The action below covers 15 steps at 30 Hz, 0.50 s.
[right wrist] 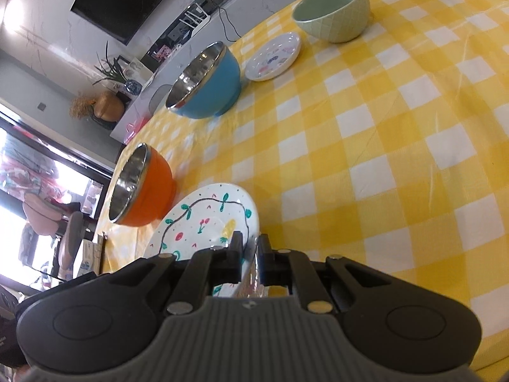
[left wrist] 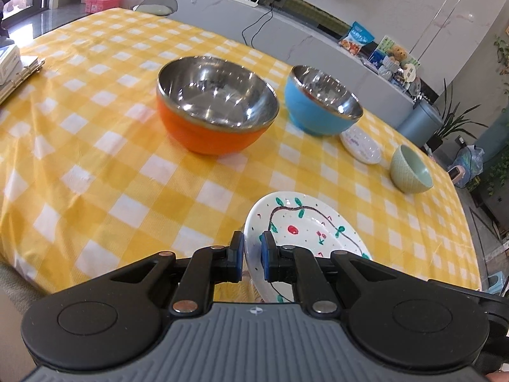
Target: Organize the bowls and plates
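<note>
my left claw (left wrist: pixel 252 256) and right claw (right wrist: pixel 250 259) are both pinching the painted plate (left wrist: pixel 305 222) by its rim, orange bowl (left wrist: pixel 216 108) sitting beyond on the tablecloth (left wrist: pixel 95 159).

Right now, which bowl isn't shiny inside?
The pale green bowl. It is matte green inside, while the orange bowl and blue bowl have mirror-like metal linings.

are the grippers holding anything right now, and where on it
Both hold the painted plate by its rim: the left gripper clamps one edge, the right gripper the opposite edge.
</note>
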### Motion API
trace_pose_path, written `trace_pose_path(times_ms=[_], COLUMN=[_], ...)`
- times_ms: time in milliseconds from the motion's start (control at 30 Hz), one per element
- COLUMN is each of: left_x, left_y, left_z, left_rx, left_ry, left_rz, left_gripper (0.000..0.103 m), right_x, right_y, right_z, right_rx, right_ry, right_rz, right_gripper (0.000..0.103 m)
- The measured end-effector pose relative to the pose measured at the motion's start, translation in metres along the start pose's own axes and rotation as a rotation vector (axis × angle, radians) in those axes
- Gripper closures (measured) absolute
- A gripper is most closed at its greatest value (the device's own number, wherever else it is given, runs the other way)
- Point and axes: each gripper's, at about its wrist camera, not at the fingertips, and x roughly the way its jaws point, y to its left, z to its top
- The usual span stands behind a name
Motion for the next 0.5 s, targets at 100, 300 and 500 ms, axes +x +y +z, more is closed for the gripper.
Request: trace_pose_path(times_ms=[100, 300, 500], left_x=[0.001, 0.003, 0.004], left_y=[0.003, 0.006, 0.006], left_z=[-0.004, -0.009, -0.010], left_rx=[-0.002, -0.003, 0.007], left_ry=[0.013, 0.023, 0.026], left_rz=[-0.001, 0.005, 0.011], left_gripper=[0.091, 0.091, 0.091], right_x=[0.001, -0.001, -0.001], right_y=[0.003, 0.007, 0.015], right_z=[-0.002, -0.006, -0.009], right_rx=[-0.030, -0.080, -0.135], right_ry=[-0.005, -0.012, -0.025], right_rz=[-0.018, -0.043, -0.074], right_gripper=[0.096, 0.096, 0.095])
